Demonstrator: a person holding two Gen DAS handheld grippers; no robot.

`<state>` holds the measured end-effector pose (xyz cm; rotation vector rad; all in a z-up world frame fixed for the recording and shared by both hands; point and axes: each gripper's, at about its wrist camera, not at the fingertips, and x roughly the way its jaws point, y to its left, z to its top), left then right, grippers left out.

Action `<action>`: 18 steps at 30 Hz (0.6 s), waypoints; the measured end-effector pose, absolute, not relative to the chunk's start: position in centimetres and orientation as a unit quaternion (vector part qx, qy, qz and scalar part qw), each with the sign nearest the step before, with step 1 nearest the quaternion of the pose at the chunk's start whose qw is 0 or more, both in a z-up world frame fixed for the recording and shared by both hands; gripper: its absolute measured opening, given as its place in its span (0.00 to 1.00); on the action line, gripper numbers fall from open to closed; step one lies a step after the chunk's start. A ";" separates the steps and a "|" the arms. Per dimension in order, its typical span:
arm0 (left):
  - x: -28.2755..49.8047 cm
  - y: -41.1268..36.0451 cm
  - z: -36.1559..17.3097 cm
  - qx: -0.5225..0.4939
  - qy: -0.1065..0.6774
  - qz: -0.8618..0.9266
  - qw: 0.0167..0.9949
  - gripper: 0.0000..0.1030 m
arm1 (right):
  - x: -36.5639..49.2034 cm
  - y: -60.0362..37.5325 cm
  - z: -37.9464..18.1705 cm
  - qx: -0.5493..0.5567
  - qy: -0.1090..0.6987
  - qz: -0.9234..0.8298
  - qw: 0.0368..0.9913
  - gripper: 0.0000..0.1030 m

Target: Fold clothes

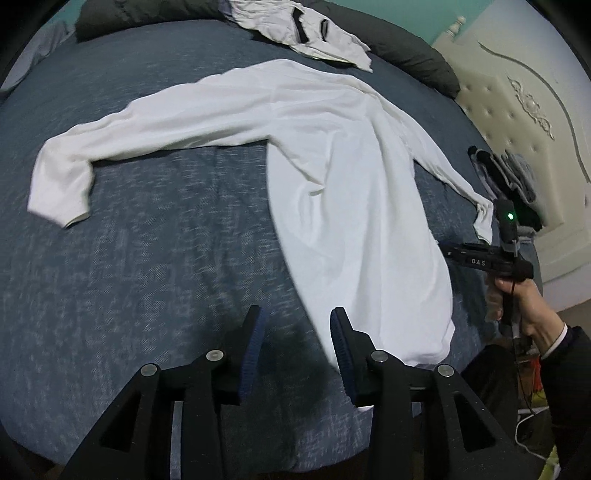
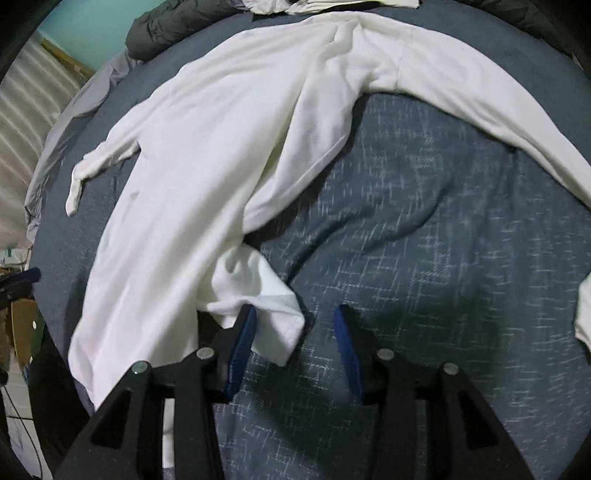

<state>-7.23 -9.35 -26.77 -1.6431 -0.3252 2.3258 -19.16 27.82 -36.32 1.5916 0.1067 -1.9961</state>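
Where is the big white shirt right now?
The white shirt lies spread on the blue bedspread, sleeves out, its hem nearest both open grippers, below the crumpled white garment by the dark pillows.

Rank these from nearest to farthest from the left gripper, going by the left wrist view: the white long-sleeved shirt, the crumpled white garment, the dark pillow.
1. white long-sleeved shirt: its hem lies beside the left gripper, to the right.
2. crumpled white garment: beyond the shirt's collar end.
3. dark pillow: under and behind that garment, far right; too close to call.

Black grippers [image 1: 297, 332], blue pads [image 2: 240, 350], seemingly dark sleeve [image 1: 569, 369]
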 end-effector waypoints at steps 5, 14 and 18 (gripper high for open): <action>-6.2 -9.7 -26.3 -0.569 -0.115 0.803 0.132 0.40 | -18.7 28.8 -34.3 0.573 0.031 -0.764 0.295 0.03; -4.3 -9.7 -25.7 -0.572 -0.121 0.801 0.127 0.41 | -17.0 33.9 -28.4 0.532 0.011 -0.800 0.277 0.03; -3.5 -8.5 -25.8 -0.576 -0.123 0.797 0.135 0.41 | -16.1 37.0 -27.0 0.524 -0.005 -0.811 0.259 0.03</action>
